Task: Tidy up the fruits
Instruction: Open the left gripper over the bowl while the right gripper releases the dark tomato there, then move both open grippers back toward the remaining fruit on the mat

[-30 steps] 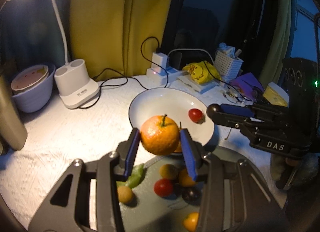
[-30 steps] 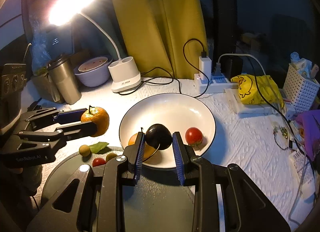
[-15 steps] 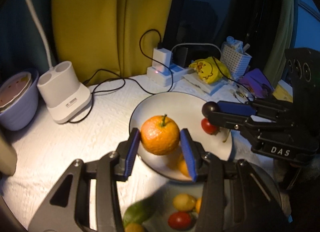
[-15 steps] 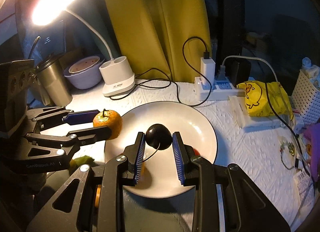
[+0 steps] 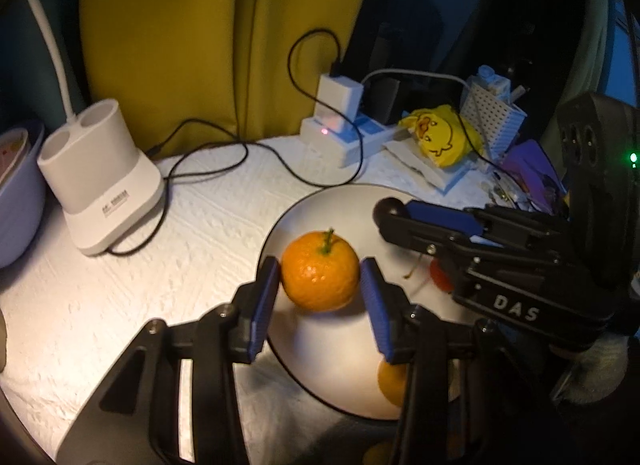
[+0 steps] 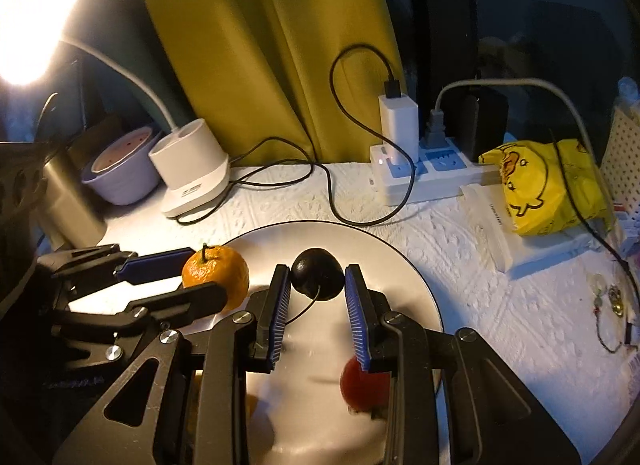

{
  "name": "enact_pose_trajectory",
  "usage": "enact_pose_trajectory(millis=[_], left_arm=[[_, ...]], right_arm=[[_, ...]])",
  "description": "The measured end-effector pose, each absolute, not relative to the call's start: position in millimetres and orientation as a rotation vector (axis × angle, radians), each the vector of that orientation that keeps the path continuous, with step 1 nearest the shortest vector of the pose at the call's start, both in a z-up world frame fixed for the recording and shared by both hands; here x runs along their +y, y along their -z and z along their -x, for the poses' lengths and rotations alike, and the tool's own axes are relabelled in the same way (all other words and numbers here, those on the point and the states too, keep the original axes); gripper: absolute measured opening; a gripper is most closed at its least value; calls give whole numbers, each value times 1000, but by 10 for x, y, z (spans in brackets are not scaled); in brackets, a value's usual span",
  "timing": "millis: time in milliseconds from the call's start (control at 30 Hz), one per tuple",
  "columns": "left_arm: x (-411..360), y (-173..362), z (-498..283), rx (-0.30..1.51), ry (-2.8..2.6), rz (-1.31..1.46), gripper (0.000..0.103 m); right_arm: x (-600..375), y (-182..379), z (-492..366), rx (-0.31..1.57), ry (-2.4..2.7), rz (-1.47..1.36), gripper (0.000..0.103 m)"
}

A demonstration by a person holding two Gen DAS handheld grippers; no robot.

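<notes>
The white plate (image 6: 416, 277) sits on the table cloth (image 5: 120, 305), and both carried fruits hang above it. The left gripper (image 5: 320, 285) is clamped on the orange (image 5: 320, 277), over the plate's left part; its pads touch only the sides of a round, smooth fruit, so a quick tilt could let it roll out. The right gripper (image 6: 318, 285) is clenched on the dark plum (image 6: 317, 279), held only at the fingertips, so it may slip. The two grippers are close together and could knock. A red tomato (image 6: 364, 385) lies under the right gripper; a dropped plum could hit it.
</notes>
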State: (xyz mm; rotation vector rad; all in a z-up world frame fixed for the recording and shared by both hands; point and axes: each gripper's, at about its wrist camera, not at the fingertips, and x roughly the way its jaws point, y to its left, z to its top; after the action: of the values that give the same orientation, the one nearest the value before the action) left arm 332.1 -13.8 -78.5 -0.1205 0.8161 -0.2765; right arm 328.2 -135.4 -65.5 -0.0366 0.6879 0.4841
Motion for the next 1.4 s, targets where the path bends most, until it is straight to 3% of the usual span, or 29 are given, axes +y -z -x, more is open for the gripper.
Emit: enact_pose_trajectory(millis=[500,1000,1400], left_arm=[[-116,596,-3191,772,237,114,46],[-134,176,-2683,668,232,128,47],[-144,27,-2176,625,225,145,55]], right_arm=[[-1364,614,-3315,692,-461,2,35],[-1413,285,-2833,626,-470,-11,35],[-1396,158,-2343,595,-485,4,35]])
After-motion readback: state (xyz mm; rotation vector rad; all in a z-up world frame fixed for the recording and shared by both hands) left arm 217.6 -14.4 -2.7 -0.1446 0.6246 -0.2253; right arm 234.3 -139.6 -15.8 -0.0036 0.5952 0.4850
